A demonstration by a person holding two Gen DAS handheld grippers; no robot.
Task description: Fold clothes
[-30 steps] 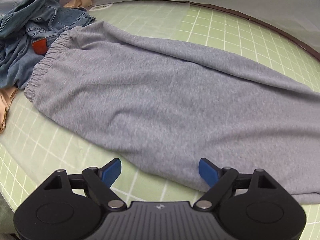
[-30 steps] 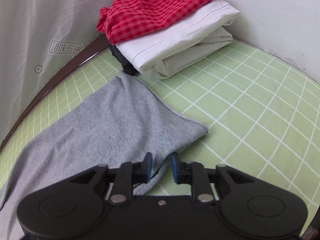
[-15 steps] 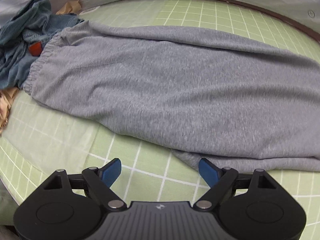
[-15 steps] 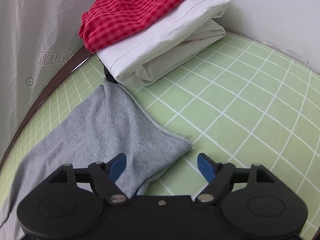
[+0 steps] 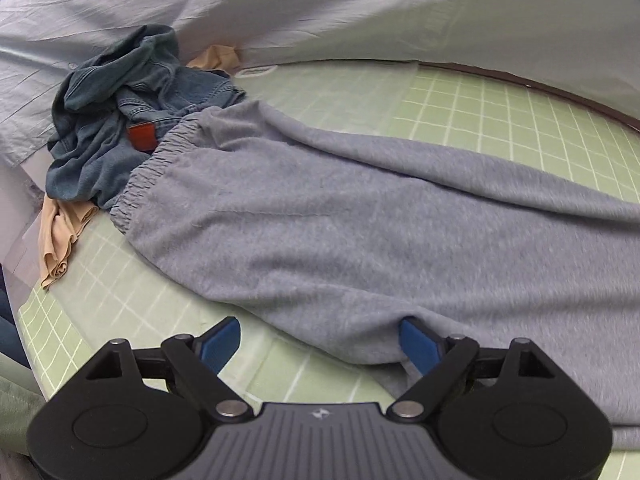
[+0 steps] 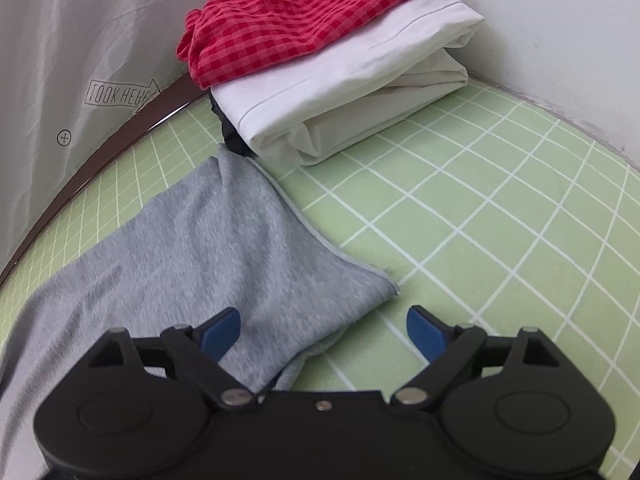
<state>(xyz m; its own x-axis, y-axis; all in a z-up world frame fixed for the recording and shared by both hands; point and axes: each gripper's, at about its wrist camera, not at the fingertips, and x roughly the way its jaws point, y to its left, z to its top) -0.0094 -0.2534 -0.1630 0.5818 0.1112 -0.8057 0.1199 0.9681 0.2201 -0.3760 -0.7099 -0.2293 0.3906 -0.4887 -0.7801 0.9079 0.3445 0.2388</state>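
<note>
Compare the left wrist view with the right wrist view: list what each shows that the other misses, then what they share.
Only the left wrist view shows the crumpled denim garment, the tan cloth beside it, and the grey sweatpants' elastic waistband.

Only the right wrist view shows the red checked garment stacked on the folded white cloth, and the sweatpants' leg hem.

Both show the grey sweatpants on the green grid mat, with the left tool and right tool open.
</note>
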